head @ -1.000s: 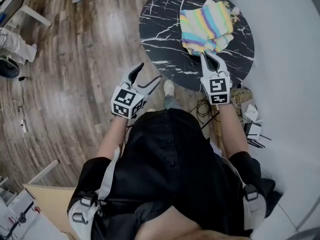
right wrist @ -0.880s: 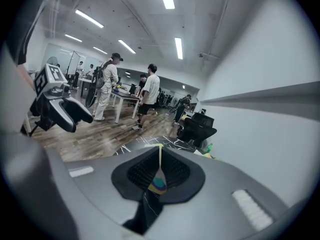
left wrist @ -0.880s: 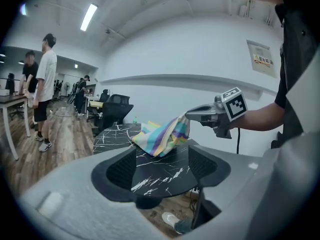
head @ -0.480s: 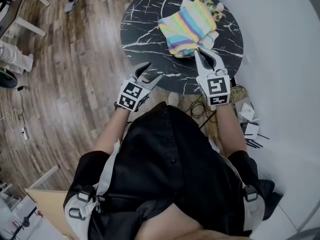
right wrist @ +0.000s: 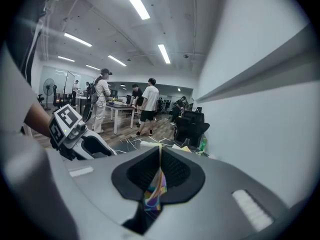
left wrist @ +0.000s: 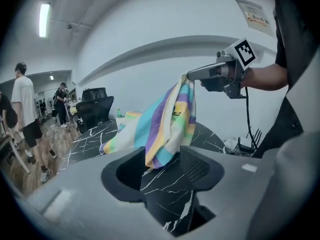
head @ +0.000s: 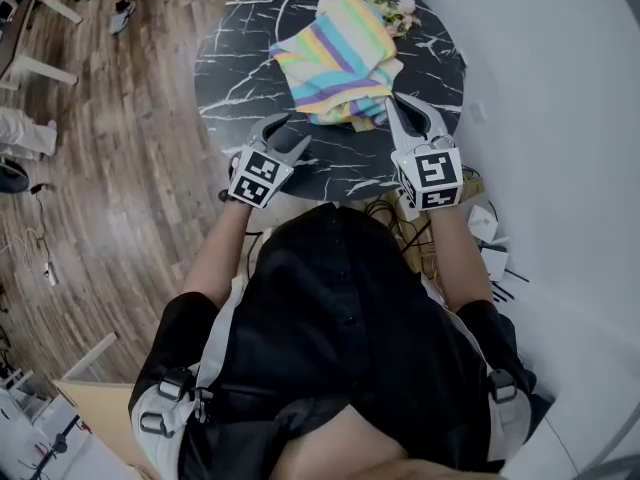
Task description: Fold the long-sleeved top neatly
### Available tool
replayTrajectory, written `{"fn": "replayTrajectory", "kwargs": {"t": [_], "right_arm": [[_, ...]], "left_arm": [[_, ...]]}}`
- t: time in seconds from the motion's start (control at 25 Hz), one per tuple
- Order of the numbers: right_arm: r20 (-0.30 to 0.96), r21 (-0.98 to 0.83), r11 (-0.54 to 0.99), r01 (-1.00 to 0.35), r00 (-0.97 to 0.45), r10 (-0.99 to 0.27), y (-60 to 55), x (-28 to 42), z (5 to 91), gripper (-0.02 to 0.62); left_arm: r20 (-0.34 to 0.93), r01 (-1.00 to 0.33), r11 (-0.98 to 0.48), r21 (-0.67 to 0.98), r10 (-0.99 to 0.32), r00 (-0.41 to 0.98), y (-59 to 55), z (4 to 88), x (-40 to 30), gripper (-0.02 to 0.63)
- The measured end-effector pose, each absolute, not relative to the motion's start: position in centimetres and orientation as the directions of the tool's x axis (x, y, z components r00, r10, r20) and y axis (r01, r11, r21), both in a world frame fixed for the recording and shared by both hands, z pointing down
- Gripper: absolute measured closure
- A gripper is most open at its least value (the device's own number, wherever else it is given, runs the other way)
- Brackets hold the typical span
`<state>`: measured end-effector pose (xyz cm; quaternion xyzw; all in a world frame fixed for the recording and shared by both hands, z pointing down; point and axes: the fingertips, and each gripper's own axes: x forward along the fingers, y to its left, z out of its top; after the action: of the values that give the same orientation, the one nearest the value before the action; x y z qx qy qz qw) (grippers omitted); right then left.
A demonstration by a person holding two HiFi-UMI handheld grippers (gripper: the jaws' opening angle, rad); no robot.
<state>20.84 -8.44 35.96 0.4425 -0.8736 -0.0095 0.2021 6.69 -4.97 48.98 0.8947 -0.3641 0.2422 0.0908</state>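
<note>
The long-sleeved top (head: pixel 335 53), in pastel stripes, lies bunched on the round black marble table (head: pixel 240 68). My right gripper (head: pixel 400 103) is shut on its near right edge, and a strip of the fabric (right wrist: pixel 154 194) shows between the closed jaws. In the left gripper view the top (left wrist: pixel 160 129) hangs lifted from the right gripper (left wrist: pixel 192 75). My left gripper (head: pixel 285 128) is at the near left edge. Its jaws have just been closing. They still stand apart, and the lowest corner of the cloth hangs between them without being pressed.
A small bunch of flowers (head: pixel 395 3) sits at the table's far edge. Cables and white boxes (head: pixel 490 233) lie on the floor by the white wall at the right. Wooden floor is to the left. People and a black office chair (left wrist: pixel 95 106) are farther off.
My left gripper has come from beyond the table's near edge up to the top, and its jaws have narrowed. The right gripper has kept its hold on the cloth and moved with it.
</note>
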Motion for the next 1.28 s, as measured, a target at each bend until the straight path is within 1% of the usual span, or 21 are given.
{"fn": "replayTrajectory", "kwargs": {"t": [0.16, 0.36, 0.52, 0.8, 0.88, 0.96, 1.04, 1.12, 1.2, 1.28], "right_arm": [[0.348, 0.154, 0.608, -0.779, -0.533, -0.771, -9.5, 23.7, 36.8, 0.581], [0.350, 0.130, 0.592, -0.795, -0.522, -0.778, -9.8, 25.8, 37.6, 0.581], [0.360, 0.109, 0.568, -0.815, -0.500, -0.787, -9.9, 26.9, 38.3, 0.581], [0.382, 0.100, 0.516, -0.851, -0.446, -0.809, -9.4, 28.4, 39.3, 0.581], [0.388, 0.100, 0.507, -0.856, -0.435, -0.812, -9.4, 28.6, 39.5, 0.581], [0.394, 0.101, 0.498, -0.862, -0.425, -0.815, -9.4, 28.8, 39.6, 0.581], [0.400, 0.101, 0.491, -0.865, -0.417, -0.816, -9.5, 28.9, 39.7, 0.581], [0.404, 0.101, 0.492, -0.865, -0.416, -0.814, -9.4, 29.0, 39.7, 0.581], [0.408, 0.103, 0.496, -0.862, -0.419, -0.812, -9.4, 29.2, 39.9, 0.581], [0.412, 0.112, 0.503, -0.857, -0.421, -0.808, -9.5, 29.4, 40.2, 0.581]], "left_arm": [[0.561, -0.679, -0.729, -0.090, -0.601, 0.570, -6.7, 50.9, 8.3, 0.405], [0.621, -0.651, -0.744, -0.151, -0.584, 0.523, -8.4, 52.4, 9.3, 0.414], [0.672, -0.592, -0.773, -0.229, -0.565, 0.478, -9.7, 53.6, 9.7, 0.423], [0.729, -0.487, -0.833, -0.263, -0.502, 0.464, -11.4, 56.0, 11.0, 0.423], [0.739, -0.473, -0.841, -0.263, -0.491, 0.462, -11.9, 56.4, 11.2, 0.440], [0.748, -0.457, -0.849, -0.265, -0.480, 0.458, -12.1, 56.7, 11.3, 0.442], [0.753, -0.446, -0.853, -0.273, -0.477, 0.453, -12.4, 56.8, 11.1, 0.469], [0.753, -0.447, -0.849, -0.281, -0.484, 0.446, -12.6, 56.9, 10.9, 0.517], [0.755, -0.454, -0.846, -0.281, -0.487, 0.439, -12.7, 57.2, 10.7, 0.523], [0.748, -0.476, -0.837, -0.270, -0.493, 0.445, -12.9, 57.1, 10.6, 0.568]]}}
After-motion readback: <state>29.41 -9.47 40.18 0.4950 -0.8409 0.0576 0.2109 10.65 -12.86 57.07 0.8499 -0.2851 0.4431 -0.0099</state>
